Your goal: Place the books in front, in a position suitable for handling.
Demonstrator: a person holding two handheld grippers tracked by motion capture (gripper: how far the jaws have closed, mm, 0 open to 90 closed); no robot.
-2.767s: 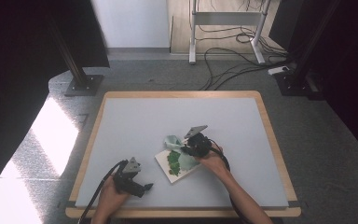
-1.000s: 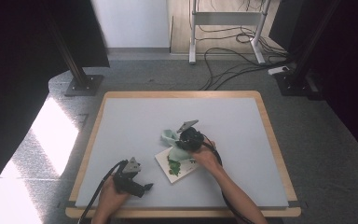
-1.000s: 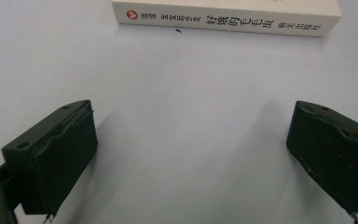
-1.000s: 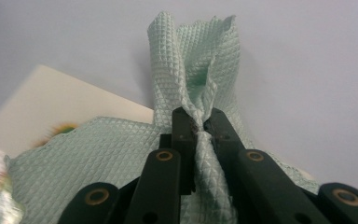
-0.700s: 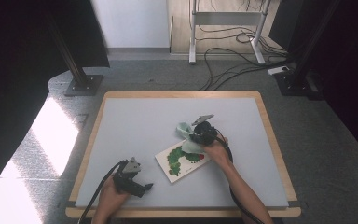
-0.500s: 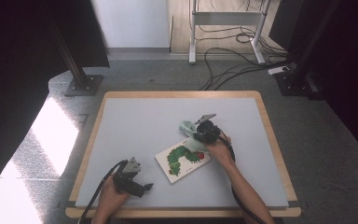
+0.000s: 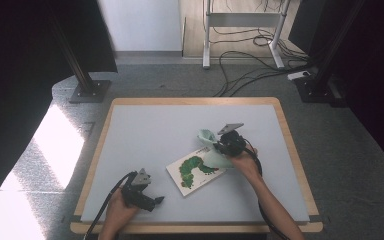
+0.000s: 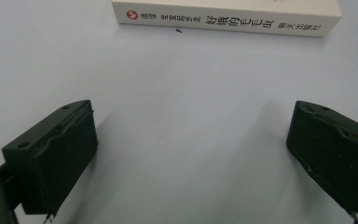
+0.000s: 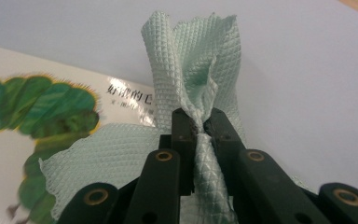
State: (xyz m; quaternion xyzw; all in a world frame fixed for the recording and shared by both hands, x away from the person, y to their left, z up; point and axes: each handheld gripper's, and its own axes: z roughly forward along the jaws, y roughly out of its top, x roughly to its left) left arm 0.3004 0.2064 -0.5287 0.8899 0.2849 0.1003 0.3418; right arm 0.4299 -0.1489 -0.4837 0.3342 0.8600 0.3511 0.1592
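Right gripper view: right gripper (image 9: 199, 133) pinching mint waffle cloth (image 9: 191, 70), bunched | left gripper (image 8: 191, 154) jaws wide apart

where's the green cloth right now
In the high view the green cloth is right of the table's middle, pinched in the right hand-held gripper and draped over the upper right corner of the caterpillar book.

cloth (image 7: 214, 150) on book's (image 7: 196, 170) right end (book mid-table (image 7: 145, 130)), left gripper (image 7: 150, 201) left.
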